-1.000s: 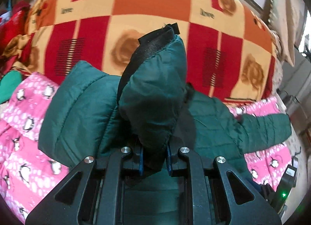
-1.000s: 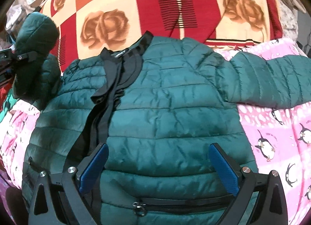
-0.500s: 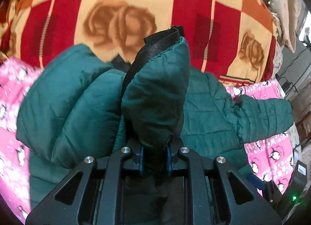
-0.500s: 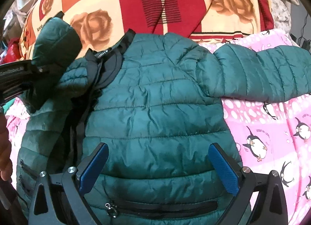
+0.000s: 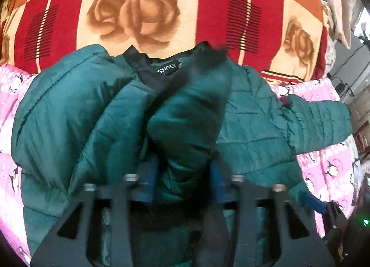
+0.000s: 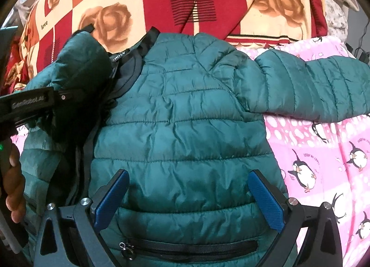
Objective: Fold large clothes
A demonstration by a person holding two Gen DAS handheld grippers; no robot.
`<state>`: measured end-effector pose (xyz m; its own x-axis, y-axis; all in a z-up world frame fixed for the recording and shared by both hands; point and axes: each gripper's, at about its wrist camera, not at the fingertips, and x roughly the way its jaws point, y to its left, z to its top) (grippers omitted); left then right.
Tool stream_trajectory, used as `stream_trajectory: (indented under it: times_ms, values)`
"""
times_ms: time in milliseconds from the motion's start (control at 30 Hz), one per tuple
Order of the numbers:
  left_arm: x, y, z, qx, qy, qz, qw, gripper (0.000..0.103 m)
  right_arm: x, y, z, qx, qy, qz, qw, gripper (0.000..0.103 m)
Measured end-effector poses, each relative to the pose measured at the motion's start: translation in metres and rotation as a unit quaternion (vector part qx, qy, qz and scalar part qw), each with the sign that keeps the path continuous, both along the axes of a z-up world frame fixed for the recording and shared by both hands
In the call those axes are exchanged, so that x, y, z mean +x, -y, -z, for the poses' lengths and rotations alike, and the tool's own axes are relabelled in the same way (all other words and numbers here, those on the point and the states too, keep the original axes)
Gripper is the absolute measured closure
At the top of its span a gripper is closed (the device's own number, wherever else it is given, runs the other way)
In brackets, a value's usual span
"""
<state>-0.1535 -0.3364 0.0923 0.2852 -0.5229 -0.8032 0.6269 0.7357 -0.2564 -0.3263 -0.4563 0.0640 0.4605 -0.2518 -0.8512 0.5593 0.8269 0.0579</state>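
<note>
The left gripper has just been opening: its blue pads, which were pinched tight on the cuff end of the sleeve in both earlier left-wrist pictures, now stand partly apart at lower centre of that view, with the sleeve's padded fabric between them but apparently no longer squeezed; the picture is blurred there, so a light touch on one pad cannot be ruled out. Over the same stretch the sleeve has come down from standing high above the jacket to lying across its chest, its black cuff trim near the collar label. In the right-wrist view the same sleeve shows at upper left, bunched beside the left tool held in a hand at the left edge. That reads as the first sleeve fold being let go, so the green quilted puffer jacket, lying face up in the middle of the frame on the pink penguin blanket with the red and cream rose blanket behind it, is early in its folding. The other sleeve is spread out to the right, not yet folded in. The right gripper hovers wide at bottom centre over the jacket's lower front, empty, just above the zipped pocket. No box, basket or other container is in view, so nothing can be said of contents.
</note>
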Motion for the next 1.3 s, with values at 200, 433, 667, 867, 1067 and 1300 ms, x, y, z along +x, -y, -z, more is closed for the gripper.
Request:
stream_trajectory:
  times_ms: [200, 433, 667, 867, 1067, 1300]
  values:
    - [-0.007, -0.019, -0.017, -0.021, -0.010, 0.009, 0.9997, 0.032, -0.001, -0.002, 0.000, 0.018, -0.002, 0.001, 1.000, 0.001]
    - [-0.014, -0.071, -0.056, -0.020, 0.052, -0.010, 0.9984, 0.032, -0.006, -0.002, -0.015, 0.055, 0.034, -0.002, 0.998, 0.001]
    - [0.011, -0.132, -0.064, 0.012, 0.110, -0.084, 0.9903, 0.031, 0.013, 0.003, -0.014, 0.115, 0.069, 0.000, 0.991, 0.001]
    - [0.047, -0.163, -0.025, 0.053, 0.100, -0.164, 0.9799, 0.031, 0.040, 0.016, 0.003, 0.157, 0.063, 0.027, 0.985, 0.001]
    - [0.063, -0.170, 0.001, 0.060, 0.076, -0.189, 0.9773, 0.031, 0.061, 0.021, 0.011, 0.167, 0.069, 0.030, 0.983, 0.001]
    - [0.071, -0.168, 0.013, 0.059, 0.060, -0.195, 0.9772, 0.031, 0.080, 0.017, 0.016, 0.143, 0.065, 0.020, 0.987, 0.001]
